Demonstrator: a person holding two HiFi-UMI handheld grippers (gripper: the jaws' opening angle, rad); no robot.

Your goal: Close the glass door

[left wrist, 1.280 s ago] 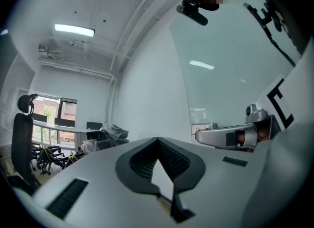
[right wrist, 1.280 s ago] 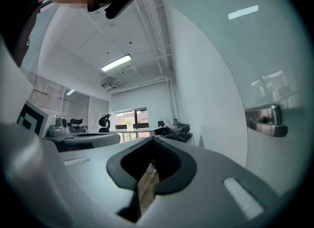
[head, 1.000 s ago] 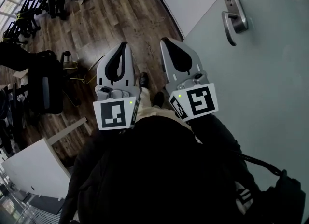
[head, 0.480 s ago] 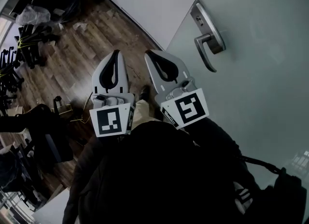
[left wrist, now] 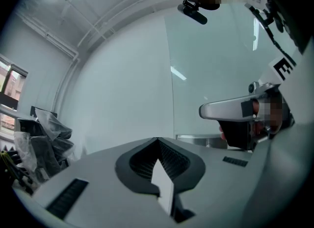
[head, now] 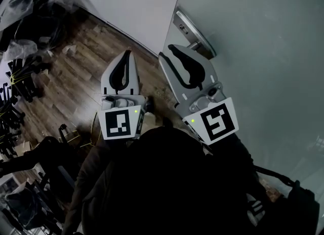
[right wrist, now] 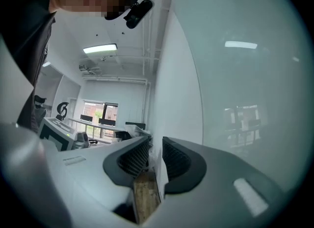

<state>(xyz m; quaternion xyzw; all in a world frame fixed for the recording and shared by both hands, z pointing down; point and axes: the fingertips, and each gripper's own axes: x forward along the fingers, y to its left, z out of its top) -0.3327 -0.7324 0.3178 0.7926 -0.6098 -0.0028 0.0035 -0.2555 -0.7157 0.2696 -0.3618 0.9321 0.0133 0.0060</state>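
The frosted glass door (head: 263, 51) fills the right of the head view, with its edge by a white wall (head: 136, 6). Its metal lever handle (head: 188, 28) shows just past my right gripper (head: 169, 48), which covers the lower part of it. I cannot tell whether they touch. In the right gripper view the right gripper (right wrist: 156, 139) has a narrow gap between its jaws, with nothing in it, and the glass door (right wrist: 245, 74) is close on its right. My left gripper (head: 127, 52) is shut and empty, left of the door. The left gripper view shows the handle (left wrist: 225, 109) up to the right.
Dark wood floor (head: 81, 77) lies below. Black chairs and bagged clutter (head: 20, 62) crowd the left side. The person's dark jacket (head: 162, 188) fills the bottom of the head view. Through the right gripper view I see an office with desks (right wrist: 64, 133) and windows.
The view has swung towards the door. The handle has gone from upper right to directly behind my right gripper's tip. Both grippers now point at the door edge.
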